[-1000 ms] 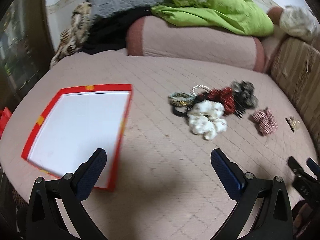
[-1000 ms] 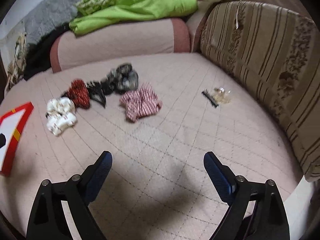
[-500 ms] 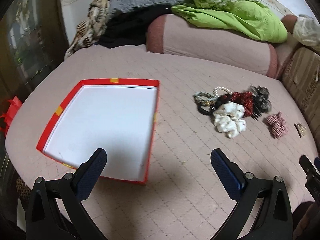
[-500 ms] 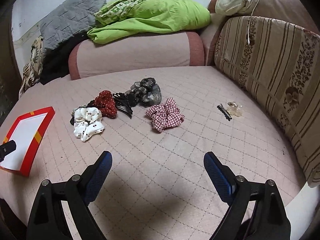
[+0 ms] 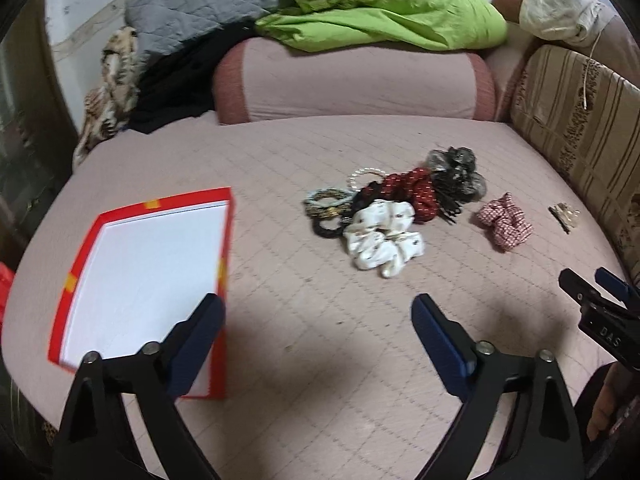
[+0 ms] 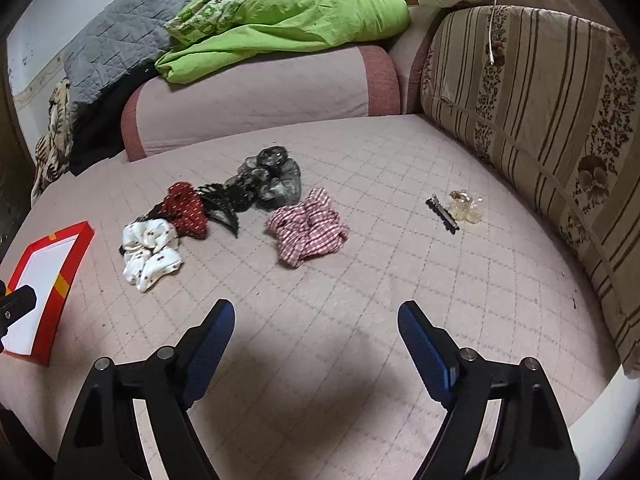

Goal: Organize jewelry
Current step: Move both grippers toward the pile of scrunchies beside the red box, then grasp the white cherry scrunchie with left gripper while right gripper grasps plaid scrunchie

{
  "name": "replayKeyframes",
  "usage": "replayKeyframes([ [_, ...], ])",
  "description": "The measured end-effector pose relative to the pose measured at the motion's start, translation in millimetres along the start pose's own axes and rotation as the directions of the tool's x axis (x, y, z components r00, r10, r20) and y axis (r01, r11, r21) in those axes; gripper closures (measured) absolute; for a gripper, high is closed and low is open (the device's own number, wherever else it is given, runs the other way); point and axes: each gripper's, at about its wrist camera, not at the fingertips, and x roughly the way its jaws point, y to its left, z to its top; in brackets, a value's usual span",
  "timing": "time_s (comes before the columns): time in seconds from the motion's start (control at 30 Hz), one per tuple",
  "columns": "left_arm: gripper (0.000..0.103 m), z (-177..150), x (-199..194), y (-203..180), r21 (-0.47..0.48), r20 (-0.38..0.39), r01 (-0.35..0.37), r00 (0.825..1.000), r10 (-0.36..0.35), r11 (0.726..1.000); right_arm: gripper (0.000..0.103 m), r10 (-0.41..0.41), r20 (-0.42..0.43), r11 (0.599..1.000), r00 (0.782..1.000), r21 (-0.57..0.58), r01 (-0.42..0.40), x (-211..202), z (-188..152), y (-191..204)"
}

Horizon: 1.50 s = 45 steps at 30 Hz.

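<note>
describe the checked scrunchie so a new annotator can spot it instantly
Start from the striped brown floral cushion at the right of the quilted pink surface. Left of it lies a heap of hair accessories; the red-and-white checked fabric scrunchie sits just off the heap's right edge. It alone has a gingham check: the red scrunchie beside it is dotted.

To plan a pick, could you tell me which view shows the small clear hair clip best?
The right wrist view: the clear hair clip lies sharp and unobstructed beside a dark clip. The left wrist view shows it only small and blurred near the frame's edge.
</note>
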Motion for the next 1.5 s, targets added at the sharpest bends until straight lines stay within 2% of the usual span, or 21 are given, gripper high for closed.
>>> replayKeyframes([
  [0.07,0.027,7,11,-2,0.005,-0.030,0.030,0.999,-0.029,1.000,0.016,-0.001,-0.002,1.000,1.000,-0.009,0.001,5,5,-4],
  [0.13,0.032,13,25,-4,-0.003,-0.057,0.050,0.997,-0.050,0.999,0.018,0.007,-0.010,1.000,1.000,-0.015,-0.007,12,12,-8],
  [0.3,0.032,24,63,1,-0.056,-0.114,0.087,0.989,-0.093,0.995,0.025,0.031,-0.045,0.999,0.999,-0.026,-0.032,39,27,-12],
  [0.5,0.032,37,108,5,-0.117,-0.167,0.122,0.976,-0.140,0.986,0.026,0.064,-0.070,0.997,0.996,-0.032,-0.066,71,43,-10],
  [0.77,0.032,52,141,-13,-0.080,-0.167,0.110,0.978,-0.122,0.991,0.026,0.065,-0.093,0.997,0.994,-0.039,-0.068,107,60,-6],
  [0.87,0.032,50,154,-19,-0.065,-0.200,0.108,0.973,-0.119,0.992,0.030,0.059,-0.111,0.998,0.992,-0.033,-0.062,121,61,-6],
  [0.9,0.033,48,158,-23,-0.059,-0.212,0.108,0.970,-0.118,0.992,0.035,0.059,-0.118,0.998,0.991,-0.028,-0.063,125,61,-6],
  [0.93,0.045,47,161,-25,-0.056,-0.221,0.106,0.968,-0.115,0.993,0.040,0.062,-0.127,0.998,0.990,-0.024,-0.065,129,60,-6],
  [0.97,0.070,45,163,-27,-0.052,-0.230,0.108,0.966,-0.117,0.993,0.051,0.067,-0.139,0.997,0.988,-0.022,-0.071,132,59,-6],
  [1.0,0.083,43,165,-29,-0.050,-0.251,0.120,0.959,-0.129,0.992,0.068,0.074,-0.150,0.997,0.986,-0.019,-0.078,135,59,-6],
  [1.07,0.091,42,160,-29,-0.054,-0.246,0.117,0.961,-0.127,0.992,0.082,0.099,-0.172,0.995,0.980,-0.003,-0.101,137,57,-6],
  [1.13,0.092,42,151,-27,-0.057,-0.231,0.121,0.964,-0.131,0.991,0.088,0.122,-0.169,0.993,0.978,0.012,-0.122,132,56,-6],
  [1.33,0.092,38,106,-16,-0.086,-0.174,0.158,0.970,-0.171,0.984,0.089,0.167,-0.147,0.986,0.975,0.026,-0.165,99,50,-4],
  [1.5,0.092,31,64,3,-0.100,-0.119,0.160,0.978,-0.171,0.982,0.089,0.203,-0.126,0.979,0.971,0.010,-0.203,68,48,8],
])
